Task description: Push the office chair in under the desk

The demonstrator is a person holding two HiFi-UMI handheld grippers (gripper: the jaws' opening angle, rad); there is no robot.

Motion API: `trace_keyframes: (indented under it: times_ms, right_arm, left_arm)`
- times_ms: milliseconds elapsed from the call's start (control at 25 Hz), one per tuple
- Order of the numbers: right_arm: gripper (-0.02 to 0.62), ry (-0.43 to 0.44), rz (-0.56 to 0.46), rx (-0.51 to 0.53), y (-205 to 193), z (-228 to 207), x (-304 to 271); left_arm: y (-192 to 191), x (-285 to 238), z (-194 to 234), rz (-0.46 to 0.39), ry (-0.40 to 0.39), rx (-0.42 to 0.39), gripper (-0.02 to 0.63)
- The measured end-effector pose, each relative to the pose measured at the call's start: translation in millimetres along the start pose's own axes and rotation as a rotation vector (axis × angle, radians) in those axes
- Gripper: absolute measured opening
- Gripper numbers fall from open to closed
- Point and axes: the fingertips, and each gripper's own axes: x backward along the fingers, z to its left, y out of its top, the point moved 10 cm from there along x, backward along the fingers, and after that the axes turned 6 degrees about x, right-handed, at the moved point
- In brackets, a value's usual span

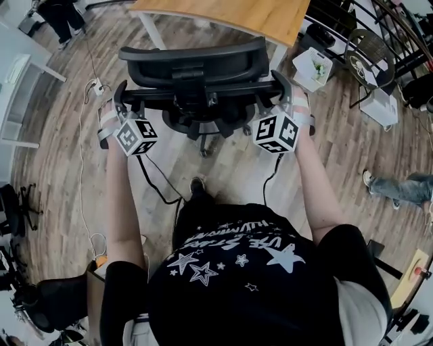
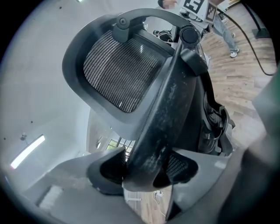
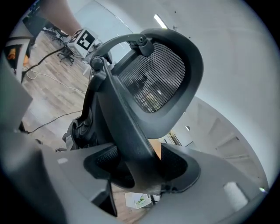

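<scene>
The black office chair (image 1: 196,74) stands in front of me with its back toward me, and its seat faces the wooden desk (image 1: 230,17) beyond it. My left gripper (image 1: 122,101) is shut on the left side bar of the chair's back frame (image 2: 166,109), with both pads pressing on it (image 2: 144,168). My right gripper (image 1: 283,91) is shut the same way on the right side bar (image 3: 122,118), which sits between its pads (image 3: 140,164). The mesh headrest (image 2: 120,72) (image 3: 157,78) rises above both grips.
A white box with a plant (image 1: 312,67) sits on the wooden floor right of the desk leg. Cables (image 1: 84,155) and a power strip (image 1: 97,86) lie to the left. Another person's foot (image 1: 369,179) is at the right. A second black chair (image 1: 40,304) stands lower left.
</scene>
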Motion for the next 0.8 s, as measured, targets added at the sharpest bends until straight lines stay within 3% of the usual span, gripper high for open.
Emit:
trace_keyframes:
  times_ms: [800]
  right_arm:
    - [0.272, -0.102, 0.234, -0.023, 65.0, -9.6, -117.2]
  left_arm:
    - [-22.1, -175.2, 70.4, -0.161, -0.087, -0.056, 0.259]
